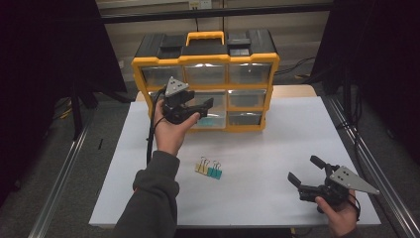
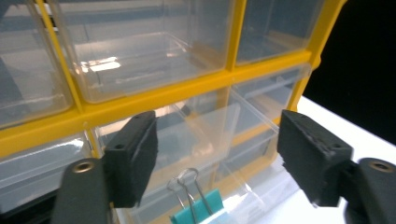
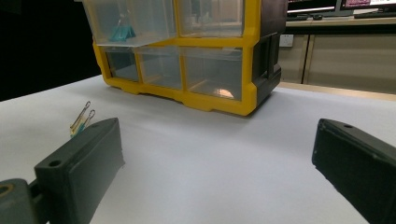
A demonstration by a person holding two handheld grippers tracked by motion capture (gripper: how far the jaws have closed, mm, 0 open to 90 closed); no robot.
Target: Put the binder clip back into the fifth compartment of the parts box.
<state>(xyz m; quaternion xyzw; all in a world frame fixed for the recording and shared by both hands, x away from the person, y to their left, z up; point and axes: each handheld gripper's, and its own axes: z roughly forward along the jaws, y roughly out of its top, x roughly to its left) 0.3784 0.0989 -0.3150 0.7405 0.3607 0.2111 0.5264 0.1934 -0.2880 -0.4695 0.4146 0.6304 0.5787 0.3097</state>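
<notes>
Sorting binder clips into the yellow organizer looks about a third done, by my reckoning: one teal clip already lies in the pulled-out clear drawer of the middle row, and two more clips, a yellow one and a teal one, wait side by side on the white table, well apart from the cabinet. The left gripper hovers at that open drawer with its jaws spread wide and empty. The right gripper rests low near the table's right edge, jaws likewise apart, holding nothing. Nine drawers, three clips, two grippers.
</notes>
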